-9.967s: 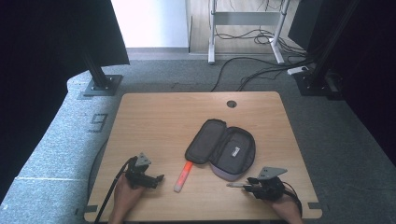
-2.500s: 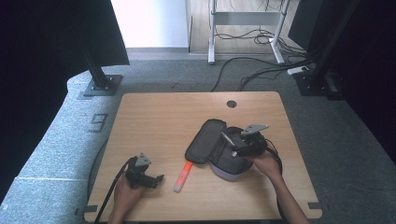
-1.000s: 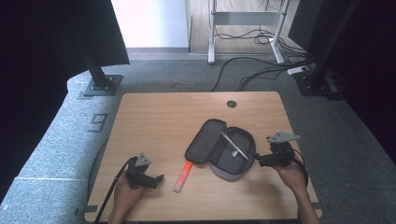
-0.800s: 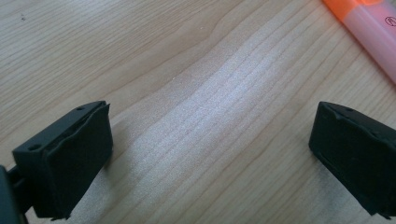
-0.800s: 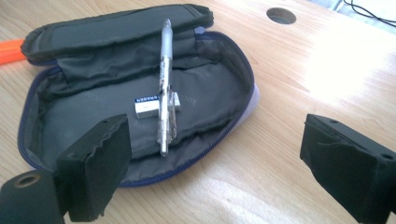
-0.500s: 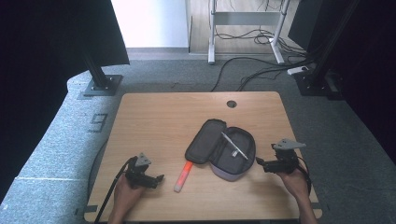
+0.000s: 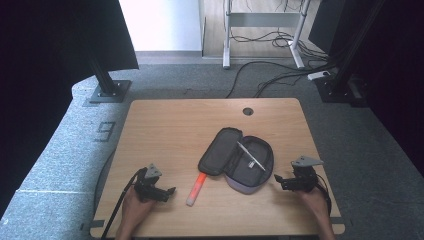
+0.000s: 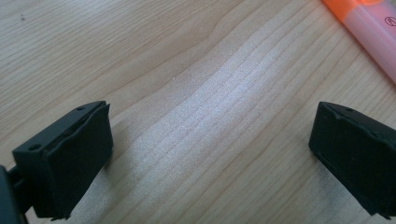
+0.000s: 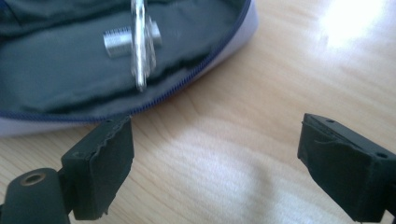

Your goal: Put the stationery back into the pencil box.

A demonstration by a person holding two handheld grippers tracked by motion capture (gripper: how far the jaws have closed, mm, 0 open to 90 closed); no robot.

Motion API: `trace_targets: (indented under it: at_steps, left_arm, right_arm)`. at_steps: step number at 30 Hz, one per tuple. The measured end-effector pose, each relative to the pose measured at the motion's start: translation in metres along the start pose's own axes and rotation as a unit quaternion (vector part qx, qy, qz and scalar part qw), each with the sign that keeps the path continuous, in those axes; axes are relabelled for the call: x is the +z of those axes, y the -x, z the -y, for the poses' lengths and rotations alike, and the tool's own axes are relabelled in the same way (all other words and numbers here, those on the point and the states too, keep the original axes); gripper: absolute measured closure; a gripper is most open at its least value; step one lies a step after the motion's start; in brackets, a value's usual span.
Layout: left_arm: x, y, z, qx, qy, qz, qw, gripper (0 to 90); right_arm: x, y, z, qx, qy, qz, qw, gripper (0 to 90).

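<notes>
Near edge of the wooden table (image 7: 165, 125): both forearms come in from the bottom, one gripper per hand, both sitting low on the wood.

Left gripper (image 7: 169, 191) at near left, jaws spread wide, nothing between them. In the left gripper view (image 8: 210, 154) there is bare wood grain between the pads, with the orange highlighter (image 8: 371, 30) crossing the top right corner, apart from the jaws.

Right gripper (image 7: 278, 181) at near right, just beside the near right end of the pencil case (image 7: 250, 172). Jaws spread, empty. In the right gripper view (image 9: 215, 172) there is bare wood between the pads; the case's zip edge (image 9: 201, 60) runs just past the left pad, not gripped.

Between the two grippers: highlighter (image 7: 196, 189) lying flat, angled, its far end close to the case lid; touching or not, can't tell.

Mid table, right of centre: the pencil case is unzipped and folded open, dark lining up, lilac outer shell visible at its near rim. A silver metal pen (image 7: 251, 155) lies diagonally across the open right half. In the right gripper view the pen (image 9: 140, 42) is blurred, with a short silver cylinder (image 9: 119, 42) beside or under it; can't tell which.

Far table: cable grommet hole (image 7: 248, 111) near the far edge, rest bare wood.

Room: grey carpet (image 7: 65, 165) all round. Black panel on a floor stand (image 7: 107, 90) far left, dark panels far right, loose cables (image 7: 270, 75) behind the table, white desk frame legs (image 7: 227, 30) at the back.
</notes>
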State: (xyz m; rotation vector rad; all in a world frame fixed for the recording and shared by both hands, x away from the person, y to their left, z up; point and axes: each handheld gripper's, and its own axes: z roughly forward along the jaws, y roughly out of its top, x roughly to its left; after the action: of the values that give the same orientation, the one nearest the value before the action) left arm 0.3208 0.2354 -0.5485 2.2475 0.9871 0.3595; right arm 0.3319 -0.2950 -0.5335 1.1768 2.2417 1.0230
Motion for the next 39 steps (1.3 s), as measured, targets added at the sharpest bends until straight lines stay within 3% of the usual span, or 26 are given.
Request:
trace_targets:
  at_steps: [12, 20, 24, 26, 29, 33, 39]
  left_arm:
    - [0.0, 0.0, 0.0, 0.001, 0.0, 0.001, 1.0, 0.0]
    - [-0.001, 0.001, 0.001, 0.006, 0.001, 0.001, 1.0, 0.0]
    - [-0.003, 0.006, 0.0, 0.019, 0.004, -0.02, 0.9996, 1.5]
    - [-0.004, 0.009, -0.002, 0.024, 0.001, -0.02, 0.9995, 2.8]
    - [-0.005, 0.011, -0.005, 0.022, 0.0, -0.011, 0.9997, 2.1]
    - [-0.01, 0.011, -0.009, 0.0, 0.019, 0.022, 0.9996, 2.2]
    - [-0.014, 0.017, -0.016, 0.0, 0.024, 0.03, 0.9993, 2.4]
  right_arm:
    - [0.014, 0.002, 0.018, 0.014, -0.02, 0.001, 0.9997, 7.7]
    - [0.013, 0.004, 0.019, 0.019, -0.024, -0.001, 0.9995, 6.1]
    - [0.013, 0.004, 0.019, 0.02, -0.025, -0.002, 0.9995, 6.1]
    - [0.013, 0.004, 0.019, 0.02, -0.025, -0.002, 0.9995, 6.1]
    - [0.013, 0.004, 0.019, 0.02, -0.024, -0.002, 0.9995, 6.1]
    - [0.013, 0.004, 0.019, 0.02, -0.025, -0.002, 0.9995, 6.1]
    - [0.013, 0.004, 0.019, 0.02, -0.024, -0.002, 0.9995, 6.1]
